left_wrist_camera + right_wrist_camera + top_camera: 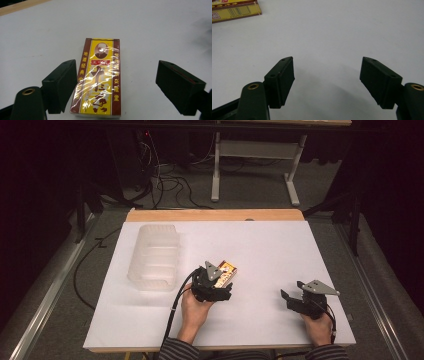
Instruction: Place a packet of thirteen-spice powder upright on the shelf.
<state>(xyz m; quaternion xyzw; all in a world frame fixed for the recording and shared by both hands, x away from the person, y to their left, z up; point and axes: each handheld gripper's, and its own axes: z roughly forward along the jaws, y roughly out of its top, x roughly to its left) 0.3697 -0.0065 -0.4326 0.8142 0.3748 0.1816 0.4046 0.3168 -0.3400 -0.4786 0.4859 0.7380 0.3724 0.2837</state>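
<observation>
Hovering our left gripper (115, 85) over the box (98, 77) near mid-table, jaws wide apart, unclamped; its long axis runs straight ahead between them. Our right gripper (292, 299), also open, waits well apart.

Both grippers black w/ blocky matte pads, brass-ringed screw holes at jaw bases. Left gripper (214, 285) & right gripper (300, 301) each carry grey 3-cornered plate on top, black cable trailing back. Sleeves (179, 351) dark, thin stripes.
</observation>
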